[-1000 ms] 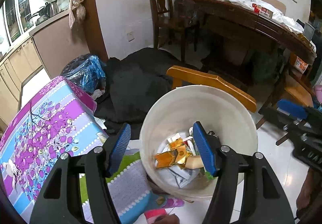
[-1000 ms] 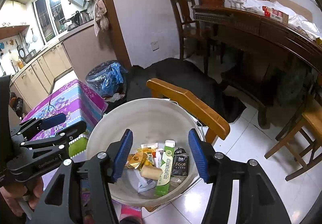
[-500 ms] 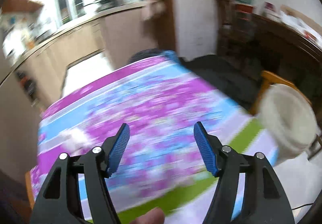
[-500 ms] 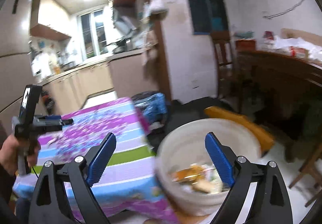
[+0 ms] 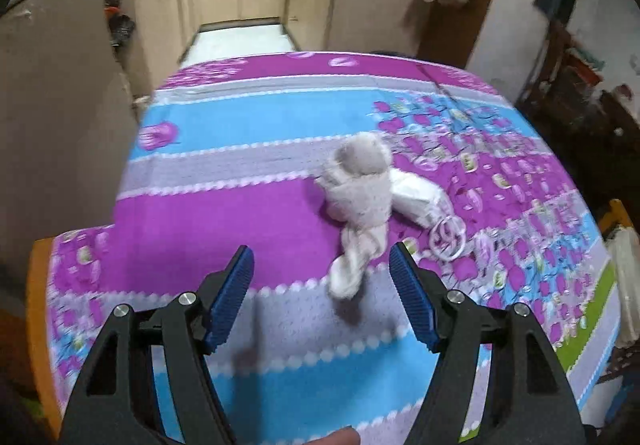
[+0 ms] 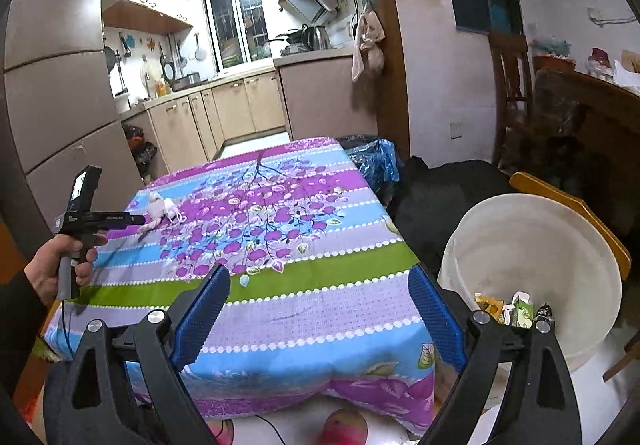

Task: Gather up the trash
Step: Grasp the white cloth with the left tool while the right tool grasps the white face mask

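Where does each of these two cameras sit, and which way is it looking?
Left wrist: on the left hand-held gripper, looking down at crumpled tissue on the tablecloth; a fingertip shows.
Right wrist: on the right hand-held gripper, facing the kitchen across the table, bucket at right; the left hand shows.
Shared: tissue, tablecloth, left gripper.

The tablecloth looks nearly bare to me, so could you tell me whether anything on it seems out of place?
Yes. A crumpled white tissue wad lies on the tablecloth, with a face mask touching its right side, ear loop trailing. They are the only loose items there, while the white bucket beside the table already holds wrappers.
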`<state>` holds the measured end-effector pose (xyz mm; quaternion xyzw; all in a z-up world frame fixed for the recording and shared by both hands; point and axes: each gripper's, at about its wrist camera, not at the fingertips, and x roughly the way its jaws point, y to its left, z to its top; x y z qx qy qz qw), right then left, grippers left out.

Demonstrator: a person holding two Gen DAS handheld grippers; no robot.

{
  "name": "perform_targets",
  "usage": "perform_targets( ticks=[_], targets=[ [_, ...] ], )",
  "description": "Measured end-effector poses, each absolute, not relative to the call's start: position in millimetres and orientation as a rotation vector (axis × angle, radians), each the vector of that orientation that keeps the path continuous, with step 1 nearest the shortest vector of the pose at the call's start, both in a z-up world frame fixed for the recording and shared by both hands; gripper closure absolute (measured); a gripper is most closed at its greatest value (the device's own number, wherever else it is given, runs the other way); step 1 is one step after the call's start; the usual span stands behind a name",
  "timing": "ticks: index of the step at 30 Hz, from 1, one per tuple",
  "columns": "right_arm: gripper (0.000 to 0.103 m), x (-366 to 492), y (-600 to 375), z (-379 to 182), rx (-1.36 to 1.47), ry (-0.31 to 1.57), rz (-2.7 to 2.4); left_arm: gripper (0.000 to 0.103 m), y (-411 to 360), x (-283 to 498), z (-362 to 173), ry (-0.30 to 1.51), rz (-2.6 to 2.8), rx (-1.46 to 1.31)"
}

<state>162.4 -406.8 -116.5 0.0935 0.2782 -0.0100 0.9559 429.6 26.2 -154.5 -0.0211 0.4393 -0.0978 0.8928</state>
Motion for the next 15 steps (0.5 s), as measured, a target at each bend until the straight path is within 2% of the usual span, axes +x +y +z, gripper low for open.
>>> perform_targets(
  ticks=[8,10,12,13,15],
  targets=[
    [0.013,187,-403,-122,0.179,0.607,-0.019,0.036,14,454,-159,0.888,-0.279,-0.041],
    [0.013,191,-398,-123,0.175,0.614,-0.009,0.043,8,460,-162,0.892,-0.293,-0.039],
    [0.013,199,-391,-124,0.165,0.623,0.005,0.062,6,464,-166,0.902,-0.308,-0.052],
    [0.013,200,-387,-124,0.159,0.625,0.011,0.067,7,465,-167,0.891,-0.297,-0.053],
    [0.013,204,-381,-122,0.148,0.626,0.022,0.07,10,464,-168,0.887,-0.3,-0.079]
  ],
)
